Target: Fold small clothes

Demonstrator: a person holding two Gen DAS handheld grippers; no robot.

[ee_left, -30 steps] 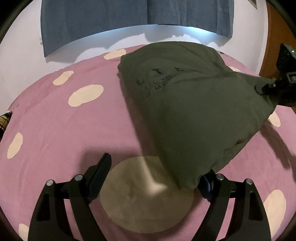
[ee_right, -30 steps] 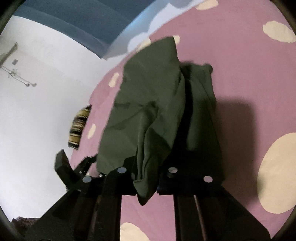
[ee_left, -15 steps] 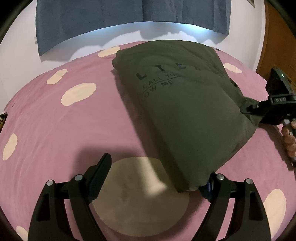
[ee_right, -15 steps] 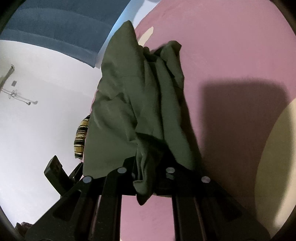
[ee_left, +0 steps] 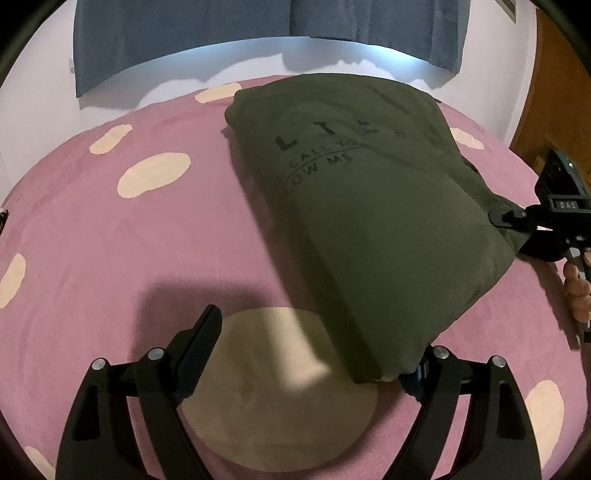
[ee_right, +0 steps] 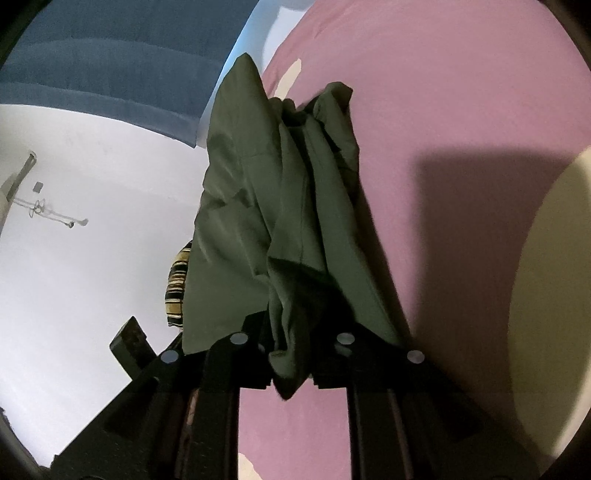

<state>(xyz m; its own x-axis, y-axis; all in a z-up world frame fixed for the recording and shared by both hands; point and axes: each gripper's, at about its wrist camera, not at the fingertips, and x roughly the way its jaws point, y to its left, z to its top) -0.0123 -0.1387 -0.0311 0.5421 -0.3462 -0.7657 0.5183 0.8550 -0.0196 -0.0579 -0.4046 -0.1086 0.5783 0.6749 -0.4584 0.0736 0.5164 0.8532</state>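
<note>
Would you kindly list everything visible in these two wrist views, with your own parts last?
T-shirt: one, olive green with dark lettering, folded on the bed, one corner clamped.
Bedsheet: one, pink with cream spots, under the shirt.
Curtain: one, blue, on the white wall behind the bed.
Striped item: one, black and yellow, beyond the shirt; unclear what.
Left tool: black, open, jaws either side of the shirt's near corner.
Right tool: black, its jaws have just been opening slightly, still gripping bunched shirt fabric.
Hand: fingers on right tool's handle.
</note>
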